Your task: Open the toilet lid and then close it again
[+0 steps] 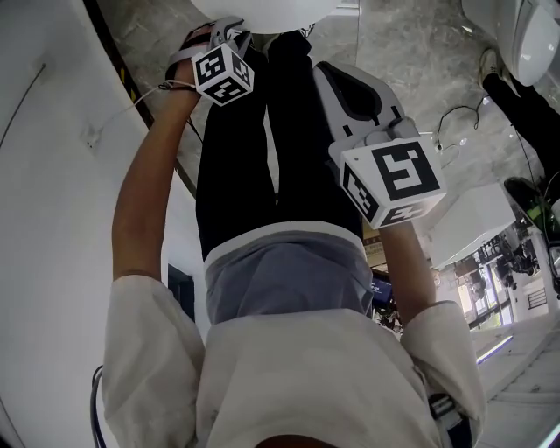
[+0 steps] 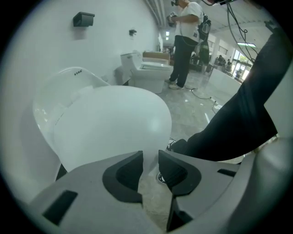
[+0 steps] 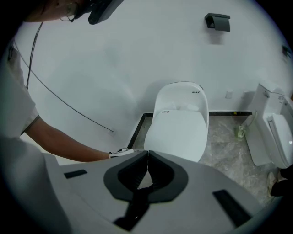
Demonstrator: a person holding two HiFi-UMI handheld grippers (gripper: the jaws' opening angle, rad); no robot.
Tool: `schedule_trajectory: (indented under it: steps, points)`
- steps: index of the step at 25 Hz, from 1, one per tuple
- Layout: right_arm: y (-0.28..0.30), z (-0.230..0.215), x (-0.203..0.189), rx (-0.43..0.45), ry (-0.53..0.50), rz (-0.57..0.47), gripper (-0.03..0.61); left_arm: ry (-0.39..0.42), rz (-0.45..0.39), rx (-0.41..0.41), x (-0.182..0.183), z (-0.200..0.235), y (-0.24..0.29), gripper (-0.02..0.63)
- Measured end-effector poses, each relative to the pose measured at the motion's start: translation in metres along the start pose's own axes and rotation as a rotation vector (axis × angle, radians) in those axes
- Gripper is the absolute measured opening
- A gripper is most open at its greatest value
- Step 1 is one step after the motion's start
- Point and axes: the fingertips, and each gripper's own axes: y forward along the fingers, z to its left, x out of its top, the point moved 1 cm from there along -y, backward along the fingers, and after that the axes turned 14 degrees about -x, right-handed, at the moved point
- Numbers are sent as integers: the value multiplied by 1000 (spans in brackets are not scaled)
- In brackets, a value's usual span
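The white toilet lid (image 3: 176,132) lies down over the bowl in front of the toilet's upright back (image 3: 179,93). In the left gripper view the lid (image 2: 110,123) fills the middle, and its front edge runs into the gap of my left gripper (image 2: 150,157), whose dark pads (image 2: 126,176) close on that edge. In the head view the left gripper's marker cube (image 1: 223,74) sits just below the lid's rim (image 1: 262,13). My right gripper (image 3: 147,153) hangs back from the toilet, shut with nothing in it; its cube (image 1: 394,179) shows at centre right.
A second toilet (image 3: 270,137) stands to the right, also seen at a distance (image 2: 146,73). A person (image 2: 185,41) stands beyond it. A white wall with a black box (image 3: 217,21) and a thin cable (image 3: 68,105) backs the toilet. My legs (image 1: 262,149) stand close to the bowl.
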Motion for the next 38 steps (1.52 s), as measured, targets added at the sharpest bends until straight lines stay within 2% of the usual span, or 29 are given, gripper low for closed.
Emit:
schedule_trajectory:
  steps: [5, 12, 16, 27, 33, 38]
  points:
    - [2, -6, 2, 2, 2, 11, 11, -126, 10, 10, -4, 14, 11, 49]
    - [4, -16, 5, 5, 9, 21, 11, -154, 54, 42, -6, 21, 24, 43]
    - [3, -12, 0, 5, 15, 15, 11, -224, 46, 61, -12, 21, 24, 41]
    - [-15, -18, -4, -35, -6, -5, 11, -655, -64, -47, -11, 20, 9, 35]
    - [-24, -19, 2, -74, -24, -39, 11, -728, -157, -81, 7, 12, -22, 23]
    - [-43, -20, 17, -75, -8, -76, 11, -747, -260, -57, 37, 13, -68, 18]
